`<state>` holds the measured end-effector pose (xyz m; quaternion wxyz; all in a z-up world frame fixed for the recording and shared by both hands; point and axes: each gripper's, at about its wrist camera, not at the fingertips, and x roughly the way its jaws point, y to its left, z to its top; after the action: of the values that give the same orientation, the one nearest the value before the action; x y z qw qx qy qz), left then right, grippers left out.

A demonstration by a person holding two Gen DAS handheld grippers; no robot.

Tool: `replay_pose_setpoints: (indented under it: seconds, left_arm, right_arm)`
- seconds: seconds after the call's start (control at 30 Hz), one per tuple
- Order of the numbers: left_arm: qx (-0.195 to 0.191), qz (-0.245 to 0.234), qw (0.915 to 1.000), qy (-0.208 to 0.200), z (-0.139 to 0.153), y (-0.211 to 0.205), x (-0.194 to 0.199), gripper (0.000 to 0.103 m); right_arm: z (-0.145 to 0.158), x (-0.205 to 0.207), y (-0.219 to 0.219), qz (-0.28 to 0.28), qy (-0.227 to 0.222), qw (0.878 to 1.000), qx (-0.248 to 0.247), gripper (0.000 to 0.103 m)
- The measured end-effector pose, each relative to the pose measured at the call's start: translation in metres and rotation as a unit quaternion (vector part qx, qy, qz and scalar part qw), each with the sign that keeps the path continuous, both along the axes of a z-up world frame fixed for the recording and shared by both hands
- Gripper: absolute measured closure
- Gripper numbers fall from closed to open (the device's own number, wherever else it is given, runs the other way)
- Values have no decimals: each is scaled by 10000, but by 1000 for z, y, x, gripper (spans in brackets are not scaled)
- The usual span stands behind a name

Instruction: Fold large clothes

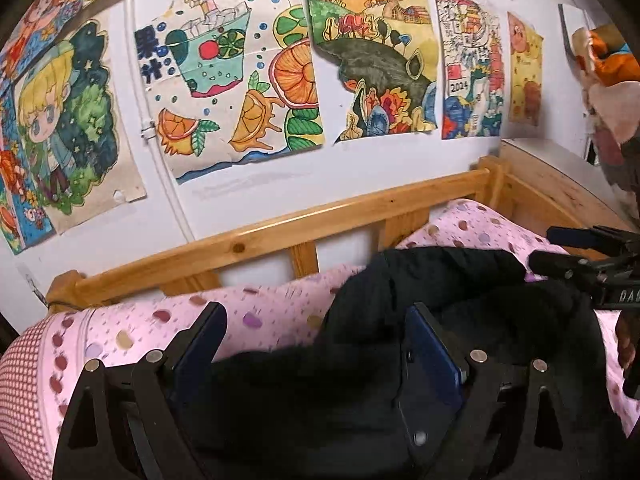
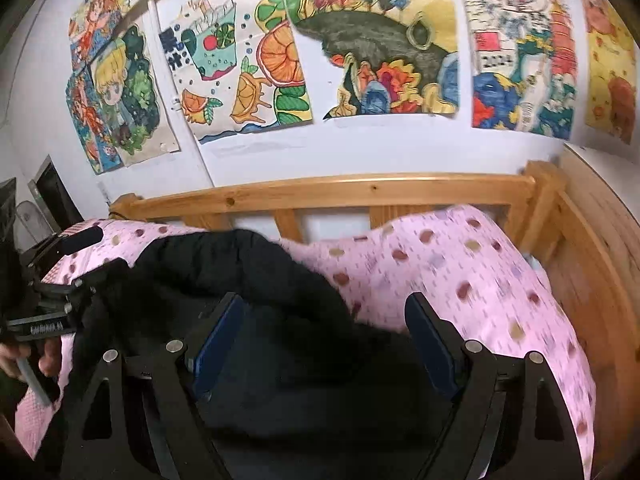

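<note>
A black garment (image 1: 440, 280) (image 2: 224, 264) lies bunched on a pink dotted bedcover (image 1: 260, 312) (image 2: 460, 272). In the left wrist view my left gripper (image 1: 316, 320) is open wide above the garment's left part, its blue pads clear of the cloth. My right gripper (image 2: 326, 308) is also open, over the garment's right edge with nothing pressed between its pads. Each gripper shows in the other's view: the right gripper (image 1: 544, 246) at the far right and the left gripper (image 2: 106, 252) at the far left. Both hang above the black cloth.
A wooden bed rail (image 1: 280, 224) (image 2: 320, 190) runs along the far side, with a wooden end board (image 2: 592, 264) at the right. Coloured drawings (image 1: 228, 80) cover the white wall. Soft toys (image 1: 604, 60) sit at the upper right. A hand (image 2: 44, 356) holds the left gripper's handle.
</note>
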<state>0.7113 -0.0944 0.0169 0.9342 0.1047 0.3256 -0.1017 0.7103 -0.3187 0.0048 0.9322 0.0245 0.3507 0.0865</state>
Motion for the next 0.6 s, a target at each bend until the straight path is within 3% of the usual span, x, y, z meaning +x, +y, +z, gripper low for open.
replay_pose_setpoints:
  seconds: [0.1, 0.13, 0.2, 0.27, 0.3, 0.33, 0.37, 0.47, 0.6]
  left_arm:
    - [-54, 43, 10000, 5, -9, -7, 11, 16]
    - [-69, 60, 10000, 5, -13, -8, 13, 20]
    - [-125, 84, 9998, 103, -22, -8, 21, 33]
    - [-176, 140, 9994, 264, -31, -8, 29, 62]
    - [-258, 135, 9989, 360, -34, -7, 34, 68]
    - [-394, 106, 9982, 429, -35, -6, 36, 82]
    - [-501, 84, 9977, 445, -35, -4, 37, 89]
    - [-861, 7, 9956, 367, -26, 3, 31, 93]
    - [-1391, -274, 9897, 190, -7, 17, 15, 95]
  right_arm:
    - [-13, 20, 16, 139, 71, 9997, -162, 33]
    - [-17, 23, 19, 162, 94, 9996, -228, 35]
    - [-24, 29, 25, 161, 100, 9993, -324, 49]
    - [-28, 31, 28, 134, 90, 9992, -366, 64]
    - [-30, 31, 29, 76, 49, 9991, -413, 71]
    - [-29, 29, 29, 39, 4, 9990, -436, 75]
    - [-28, 27, 26, 13, -55, 9991, -417, 86]
    - [-19, 15, 19, 3, -260, 9994, -224, 94]
    - [-4, -14, 13, 113, -562, 9983, -55, 96]
